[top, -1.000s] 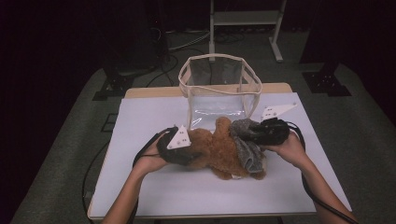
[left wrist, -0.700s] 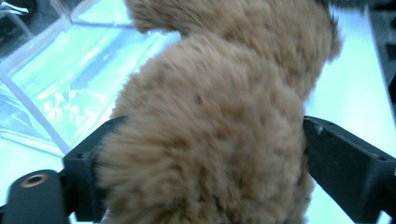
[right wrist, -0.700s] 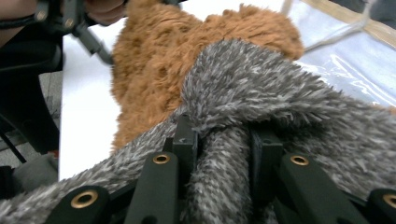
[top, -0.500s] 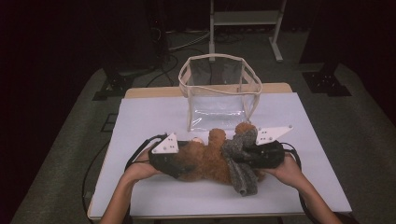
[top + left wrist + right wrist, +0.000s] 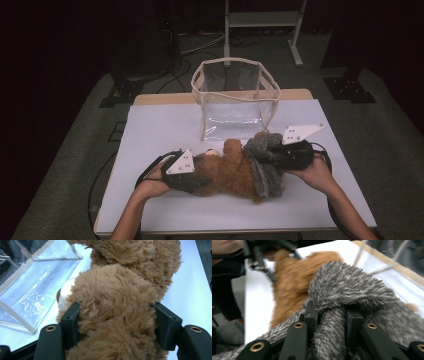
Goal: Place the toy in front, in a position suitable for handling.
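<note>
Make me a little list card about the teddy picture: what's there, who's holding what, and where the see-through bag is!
toy: brown teddy bear lying on the white table
clothing: grey fuzzy garment on the bear's right end
left gripper: jaws closed on the bear's brown fur
right gripper: shut on the grey garment
bag: clear bag, standing open behind the bear

The table (image 5: 165, 125) was evenly lit amid dark surroundings; glare sheened the clear bag (image 5: 32, 290); the right gripper view was motion-blurred.

Hand-held gripper (image 5: 329, 315) pinches grey knit cloth (image 5: 352, 287) over brown plush toy (image 5: 294, 280).
</note>
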{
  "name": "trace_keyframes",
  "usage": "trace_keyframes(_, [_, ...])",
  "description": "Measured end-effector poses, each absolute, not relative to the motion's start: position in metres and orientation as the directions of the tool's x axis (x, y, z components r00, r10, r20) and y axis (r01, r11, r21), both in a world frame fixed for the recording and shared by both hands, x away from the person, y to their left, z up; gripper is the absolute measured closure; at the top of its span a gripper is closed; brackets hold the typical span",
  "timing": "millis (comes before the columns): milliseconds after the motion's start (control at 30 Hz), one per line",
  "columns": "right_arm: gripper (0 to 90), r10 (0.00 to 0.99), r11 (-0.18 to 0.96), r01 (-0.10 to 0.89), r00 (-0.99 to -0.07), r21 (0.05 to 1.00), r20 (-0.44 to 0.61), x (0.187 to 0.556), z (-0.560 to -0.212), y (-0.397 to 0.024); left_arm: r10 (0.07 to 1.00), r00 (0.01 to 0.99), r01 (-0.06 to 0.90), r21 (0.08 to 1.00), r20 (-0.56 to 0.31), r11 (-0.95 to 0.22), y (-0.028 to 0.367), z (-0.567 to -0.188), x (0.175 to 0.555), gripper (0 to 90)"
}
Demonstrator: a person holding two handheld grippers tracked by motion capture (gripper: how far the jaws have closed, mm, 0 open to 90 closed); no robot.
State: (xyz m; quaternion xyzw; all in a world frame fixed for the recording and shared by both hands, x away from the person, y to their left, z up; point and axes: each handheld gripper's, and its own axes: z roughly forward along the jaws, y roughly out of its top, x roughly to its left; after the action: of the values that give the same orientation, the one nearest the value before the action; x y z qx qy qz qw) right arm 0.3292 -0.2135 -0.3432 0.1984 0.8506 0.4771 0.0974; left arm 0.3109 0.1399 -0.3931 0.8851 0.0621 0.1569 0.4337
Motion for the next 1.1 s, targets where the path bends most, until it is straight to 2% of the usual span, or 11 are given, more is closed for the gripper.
trace_keyframes(200, [68.1, 0.513, 0.447, 0.314, -0.857, 0.838, 0.048, 0.358, -0.343, -0.231, 0.243, 0.942, -0.033, 0.788, 0.230, -0.615, 0.141, -0.393, 0.310, 34.3])
trace_keyframes(333, [68.2, 0.539, 0.436, 0.347, -0.840, 0.830, 0.068, 0.361, -0.348, -0.243, 0.247, 0.944, -0.024, 0.794, 0.218, -0.608, 0.141, -0.392, 0.311, 34.3])
trace_keyframes(533, [68.3, 0.504, 0.469, 0.304, -0.863, 0.829, 0.032, 0.346, -0.338, -0.231, 0.245, 0.946, -0.020, 0.794, 0.212, -0.608, 0.142, -0.392, 0.312, 34.3])
trace_keyframes(733, [68.2, 0.405, 0.537, 0.245, -0.914, 0.807, 0.008, 0.332, -0.342, -0.196, 0.251, 0.947, -0.013, 0.800, 0.203, -0.600, 0.144, -0.392, 0.312, 32.5])
trace_keyframes(967, [68.4, 0.452, 0.511, 0.309, -0.890, 0.802, 0.054, 0.334, -0.358, -0.222, 0.289, 0.940, 0.010, 0.833, 0.181, -0.554, 0.153, -0.383, 0.315, 22.9])
trace_keyframes(1100, [68.3, 0.466, 0.477, 0.345, -0.879, 0.808, 0.101, 0.334, -0.360, -0.235, 0.295, 0.939, 0.021, 0.828, 0.176, -0.561, 0.149, -0.388, 0.315, 32.0])
